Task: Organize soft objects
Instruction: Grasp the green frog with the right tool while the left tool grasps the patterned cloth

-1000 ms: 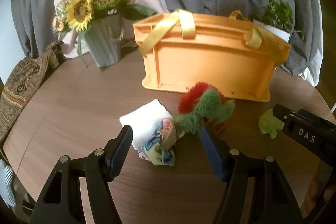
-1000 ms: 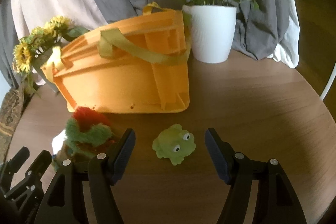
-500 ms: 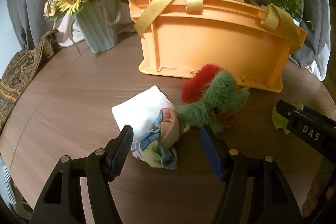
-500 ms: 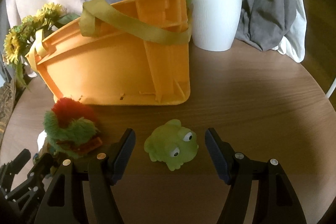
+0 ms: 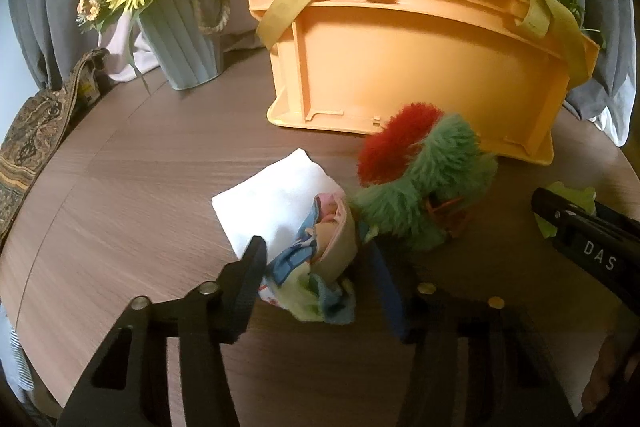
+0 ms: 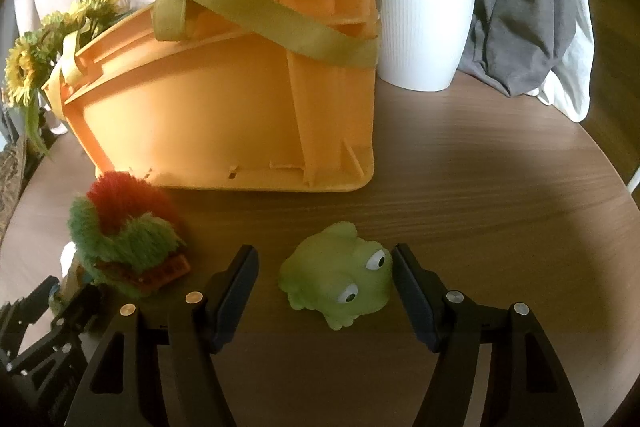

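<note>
A crumpled multicoloured cloth [image 5: 320,259] lies on a white folded cloth [image 5: 276,199] on the round wooden table. My left gripper [image 5: 316,271] straddles it with its jaws closing; the pads stand at its sides and I see no squeeze. Just behind sits a fuzzy green and red plush [image 5: 420,187] [image 6: 124,227]. A green rubber frog [image 6: 336,279] rests between the fingers of my right gripper [image 6: 324,263], which is open, the right pad close to the frog's eye. Behind the toys stands an orange crate [image 5: 420,67] [image 6: 224,115] with yellow straps.
A grey vase of sunflowers [image 5: 188,39] stands at the back left and a white potted plant [image 6: 424,27] at the back right. Patterned fabric [image 5: 28,131] hangs over the table's left edge. Grey and white curtains close off the back.
Both grippers have come down and forward toward the toys. The left jaws have narrowed around the crumpled cloth. The frog now sits deeper between the right fingers.
</note>
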